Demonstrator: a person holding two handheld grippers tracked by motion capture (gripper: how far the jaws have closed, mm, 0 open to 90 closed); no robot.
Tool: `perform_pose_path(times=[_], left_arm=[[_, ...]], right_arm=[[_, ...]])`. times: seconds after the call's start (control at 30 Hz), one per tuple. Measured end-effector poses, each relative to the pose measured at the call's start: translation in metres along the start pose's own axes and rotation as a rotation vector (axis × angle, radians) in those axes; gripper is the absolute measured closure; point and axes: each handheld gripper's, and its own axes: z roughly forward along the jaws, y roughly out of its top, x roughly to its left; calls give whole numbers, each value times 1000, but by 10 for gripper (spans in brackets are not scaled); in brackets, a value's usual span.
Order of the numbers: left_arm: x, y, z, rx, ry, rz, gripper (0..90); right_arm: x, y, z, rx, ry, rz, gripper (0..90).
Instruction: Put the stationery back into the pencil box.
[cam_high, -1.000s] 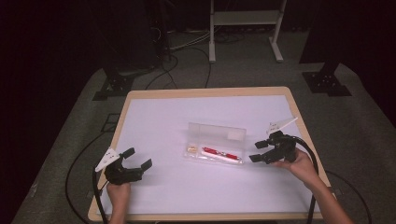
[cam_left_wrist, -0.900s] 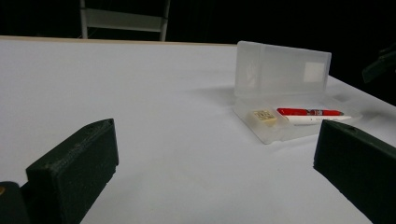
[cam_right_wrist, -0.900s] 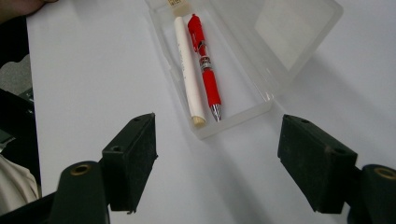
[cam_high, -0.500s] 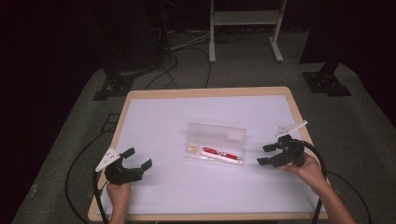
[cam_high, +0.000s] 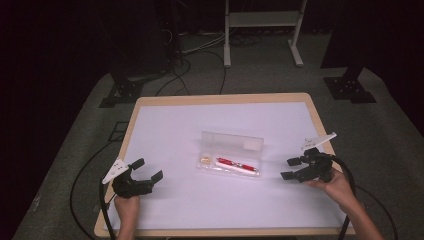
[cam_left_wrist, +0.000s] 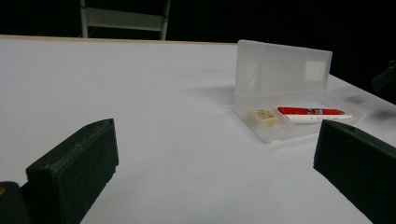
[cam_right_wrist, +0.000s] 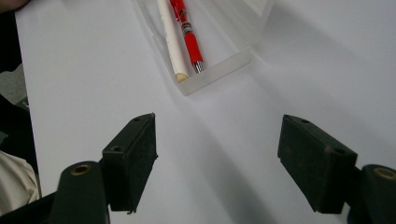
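Observation:
A clear plastic pencil case (cam_high: 231, 153) lies open in the middle of the white table (cam_high: 175, 130), its lid standing up at the back. Inside lie a red pen (cam_high: 236, 163), a white pen (cam_left_wrist: 317, 118) and a small eraser (cam_high: 205, 160). My left gripper (cam_high: 148, 169) rests open near the front left, well apart from the case (cam_left_wrist: 280, 100). My right gripper (cam_high: 291, 168) hovers open to the right of the case, nothing between its jaws. In the right gripper view the red pen (cam_right_wrist: 187, 28) and white pen (cam_right_wrist: 169, 37) lie in the case's end (cam_right_wrist: 215, 70) ahead of the jaws.
A person's hands hold both grippers from the table's front edge. Cables trail off the front corners. A metal stand (cam_high: 260, 30) and black tripod feet (cam_high: 350, 87) sit on the carpet behind the table.
My right gripper has drawn back from the case toward the right edge and slightly down, jaws staying open. The left gripper has kept still.

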Motion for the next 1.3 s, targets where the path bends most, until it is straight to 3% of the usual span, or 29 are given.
perform_pose_path(times=[1.03, 1.3], left_arm=[[0, 0, 0, 2, 3, 1, 0], [0, 0, 1, 4, 3, 0, 0]], right_arm=[[-7, -32, -16, -23, -16, 59, 274], [5, -43, -20, -62, -51, 61, 238]])
